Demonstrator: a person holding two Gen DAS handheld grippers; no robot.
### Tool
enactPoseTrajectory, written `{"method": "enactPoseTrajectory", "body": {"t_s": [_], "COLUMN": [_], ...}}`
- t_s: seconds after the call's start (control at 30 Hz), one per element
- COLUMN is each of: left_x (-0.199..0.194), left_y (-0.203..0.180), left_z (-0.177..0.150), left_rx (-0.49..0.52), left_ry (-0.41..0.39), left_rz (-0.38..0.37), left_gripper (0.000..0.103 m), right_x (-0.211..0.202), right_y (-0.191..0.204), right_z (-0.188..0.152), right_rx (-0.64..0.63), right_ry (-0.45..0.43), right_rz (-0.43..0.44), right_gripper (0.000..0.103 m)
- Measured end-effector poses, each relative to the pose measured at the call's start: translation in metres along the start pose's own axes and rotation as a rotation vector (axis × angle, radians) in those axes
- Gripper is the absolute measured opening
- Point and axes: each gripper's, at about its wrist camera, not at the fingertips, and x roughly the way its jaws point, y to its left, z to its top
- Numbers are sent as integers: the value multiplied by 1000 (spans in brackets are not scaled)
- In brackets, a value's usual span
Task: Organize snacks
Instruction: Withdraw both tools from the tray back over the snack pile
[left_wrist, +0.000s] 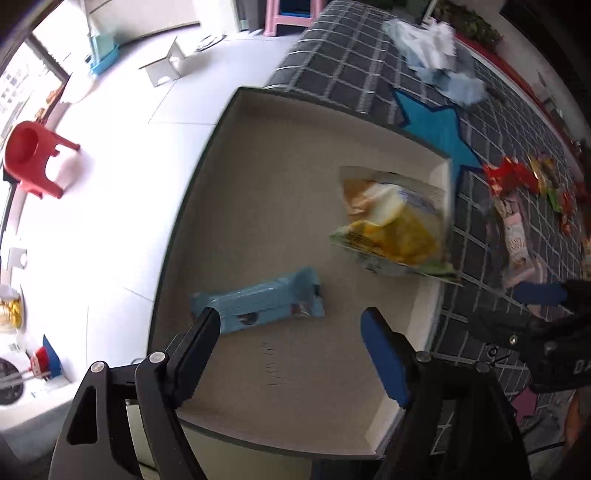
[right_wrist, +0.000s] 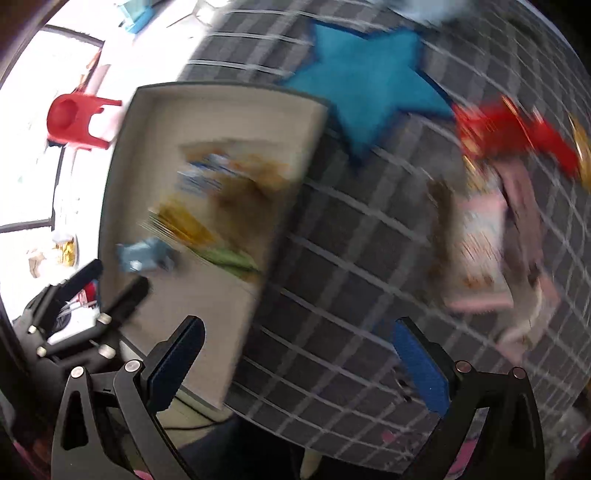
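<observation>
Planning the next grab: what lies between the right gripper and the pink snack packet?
Only bare checked blanket lies between the open right gripper and the pink packet, as the blurred right wrist view shows.

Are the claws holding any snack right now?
No. The left claw and right claw are both open and empty. The blue packet and yellow bag lie in the box.

A red plastic stool (left_wrist: 35, 158) is seen on the white tiled floor (left_wrist: 122, 206). A grey checked cloth (left_wrist: 343, 59) with a blue star (left_wrist: 439, 129) is spread out, and crumpled pale fabric (left_wrist: 439, 62) lies on it. A pink stool (left_wrist: 291, 14) stands beyond.
</observation>
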Motion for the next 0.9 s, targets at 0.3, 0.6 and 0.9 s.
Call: {"method": "enactPoseTrajectory", "body": {"t_s": [0.3,0.6,0.9], "left_x": [-17,-2,38], "left_y": [-71,-164,-201], "left_z": [16,42,68], "left_rx": [158,259,193], "left_ry": [-27,23,94], "left_rz": [-93,-144,-89], "left_gripper": [82,82,82], "right_x": [-1,-9,-31], "right_y": [-120,-203,-276], "right_z": [-68,-107,-107], "right_rx": [289,513,565], "right_ry": [15,-1,-44], "right_rz": [-29,-30,-16], "right_gripper": [102,102,102]}}
